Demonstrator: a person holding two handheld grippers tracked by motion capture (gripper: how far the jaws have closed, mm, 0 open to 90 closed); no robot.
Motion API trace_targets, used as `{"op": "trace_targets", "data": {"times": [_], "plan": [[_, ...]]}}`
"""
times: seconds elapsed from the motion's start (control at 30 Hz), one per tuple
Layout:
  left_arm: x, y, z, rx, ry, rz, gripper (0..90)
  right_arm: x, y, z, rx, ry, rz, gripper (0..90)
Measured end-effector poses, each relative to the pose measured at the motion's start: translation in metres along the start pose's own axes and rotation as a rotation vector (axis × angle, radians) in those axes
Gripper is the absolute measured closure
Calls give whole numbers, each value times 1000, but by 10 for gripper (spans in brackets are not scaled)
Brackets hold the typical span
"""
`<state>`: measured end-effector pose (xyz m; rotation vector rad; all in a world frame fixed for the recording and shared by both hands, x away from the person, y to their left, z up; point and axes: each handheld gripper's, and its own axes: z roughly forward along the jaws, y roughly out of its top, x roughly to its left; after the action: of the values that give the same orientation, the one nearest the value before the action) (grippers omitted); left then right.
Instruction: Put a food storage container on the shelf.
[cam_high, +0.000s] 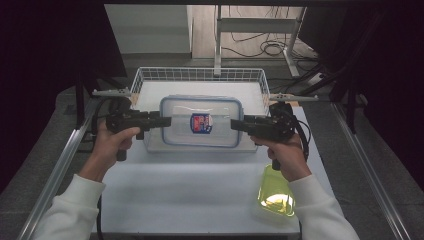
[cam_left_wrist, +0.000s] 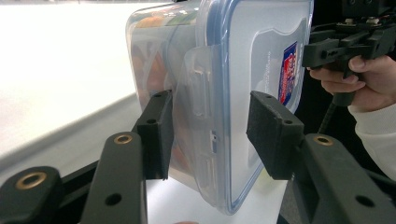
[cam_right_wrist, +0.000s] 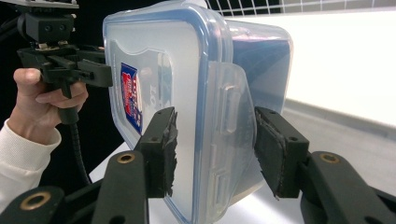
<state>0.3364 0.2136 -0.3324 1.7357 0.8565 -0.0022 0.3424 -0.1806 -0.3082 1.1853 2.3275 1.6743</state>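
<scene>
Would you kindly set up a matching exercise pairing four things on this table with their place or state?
Things:
1. plastic container
2. wire basket
3. yellow-green pouch
4. red and blue label

Places or states:
A. lies at the table's near right edge, by the right sleeve
B. stands at the far end of the table, behind the container
C. gripped at both short ends, by the left claw and the right claw
D. sits in the middle of the clear lid

Pairs: 1-C, 2-B, 3-A, 4-D
</scene>
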Motion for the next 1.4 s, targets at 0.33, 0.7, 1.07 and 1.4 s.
{"op": "trace_targets", "data": {"times": [0.33,0.7,1.07,1.4], "plan": [[15,29,0,11,17,-4,520,-9,26,11,8,-4,3,501],[34,49,11,31,35,-35,520,-34,47,28,19,14,36,495],[48,59,17,43,37,-57,520,-49,57,39,16,26,53,495],[52,62,23,36,55,-83,518,-60,64,45,12,26,86,484]]}}
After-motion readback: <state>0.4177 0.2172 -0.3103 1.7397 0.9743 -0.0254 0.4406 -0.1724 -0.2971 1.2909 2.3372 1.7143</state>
